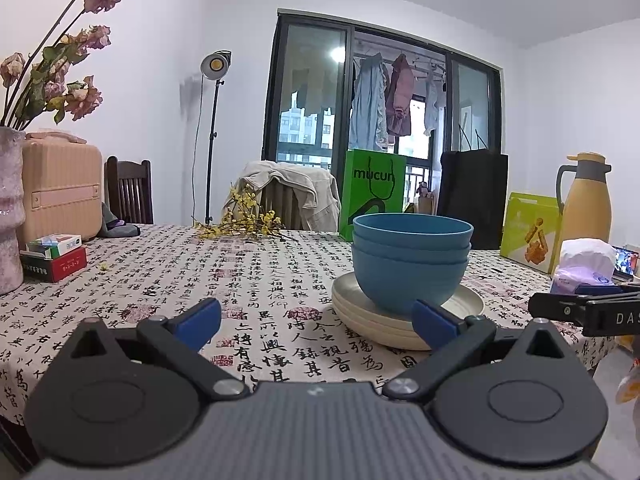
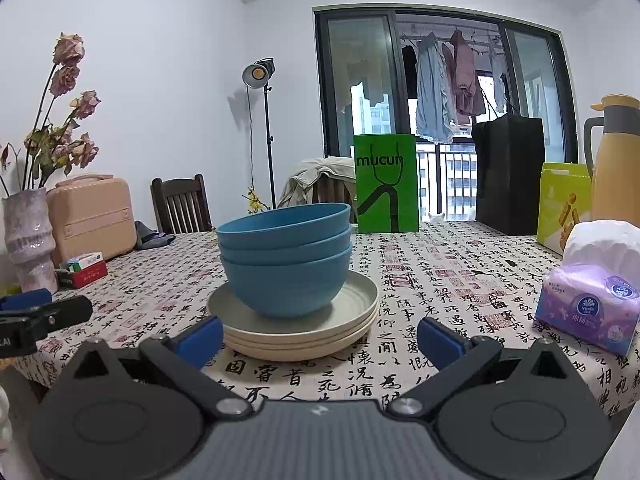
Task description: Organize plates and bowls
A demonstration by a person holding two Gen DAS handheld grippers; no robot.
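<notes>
While both of our grippers hang low at the near edge of the table, the task's things sit together ahead of us: three blue bowls (image 2: pixel 284 258) nested one inside another, resting on a stack of cream plates (image 2: pixel 296 330) on the calligraphy-print tablecloth (image 2: pixel 440 280). From the right wrist camera the stack fills the centre of the frame, a little left of middle, and our right gripper (image 2: pixel 320 336) stands wide, its blue fingertips (image 2: pixel 438 340) spread to either side of the plates' near rim and holding nothing. From the left wrist camera the same stack lies right of centre, and our left gripper (image 1: pixel 316 320) is likewise spread wide and empty; its right-hand pad overlaps the plates' edge in the picture, though we cannot tell whether it touches. Each gripper shows at the edge of the other's view as a dark arm. A purple tissue pack (image 2: pixel 592 304) lies at the right of the frame, well apart from the stack, with a yellow thermos (image 2: pixel 616 160) behind it. At the far edge stand a green bag (image 2: pixel 386 182) and a black bag (image 2: pixel 510 172). On the left we see a pink vase (image 2: pixel 30 236) of dried roses, a beige case (image 2: pixel 90 216) and a small red box (image 2: pixel 82 274).
</notes>
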